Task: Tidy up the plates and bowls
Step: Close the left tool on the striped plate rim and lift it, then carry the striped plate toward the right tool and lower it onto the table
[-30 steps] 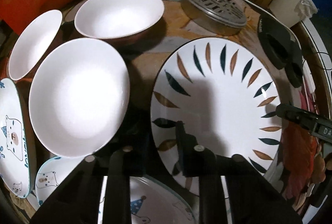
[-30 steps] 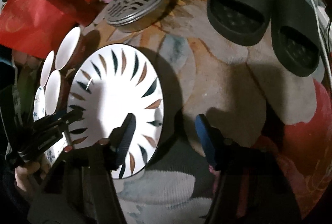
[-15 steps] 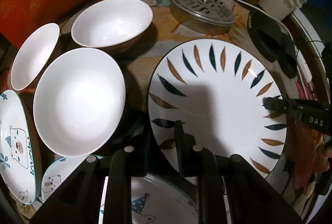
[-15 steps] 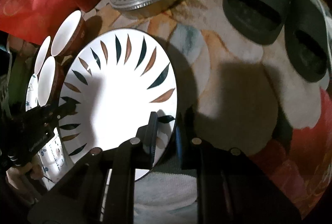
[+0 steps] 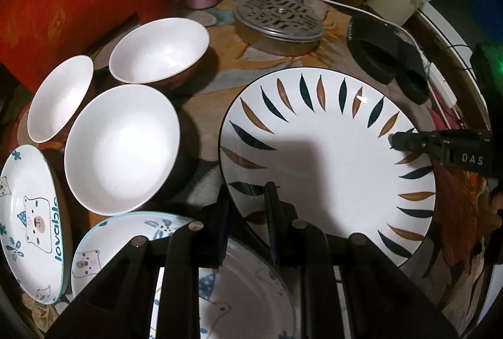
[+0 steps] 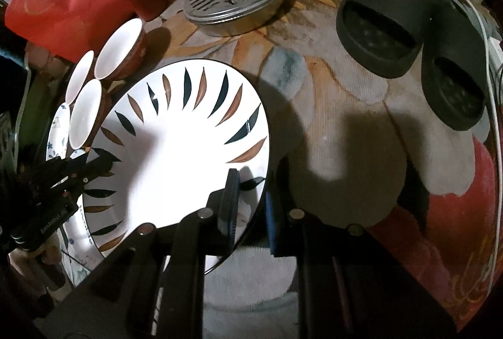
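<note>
Gripping the near rim of the large white plate with dark and brown leaf marks (image 5: 327, 169), the left gripper (image 5: 248, 213) has its jaws clamped, one finger above the plate and one under; left wrist view. The right gripper (image 5: 405, 141) pinches the plate's far-right edge and reads "DAS". Three plain white bowls (image 5: 122, 147) crowd the plate's left, bear-print plates (image 5: 31, 213) beyond them, one lettered "lovable". Floral cloth (image 5: 213, 94) lies bare between bowls and plate. A slotted round metal tin (image 5: 278, 21) sits behind. Right wrist view: right gripper (image 6: 250, 207) shut on the plate (image 6: 176, 169) rim, plate tilted off the cloth. Bare cloth (image 6: 339, 131) stretches right toward two black slippers (image 6: 383, 28). The left gripper (image 6: 78, 172) bites the opposite rim; its label is too blurred to read.
</note>
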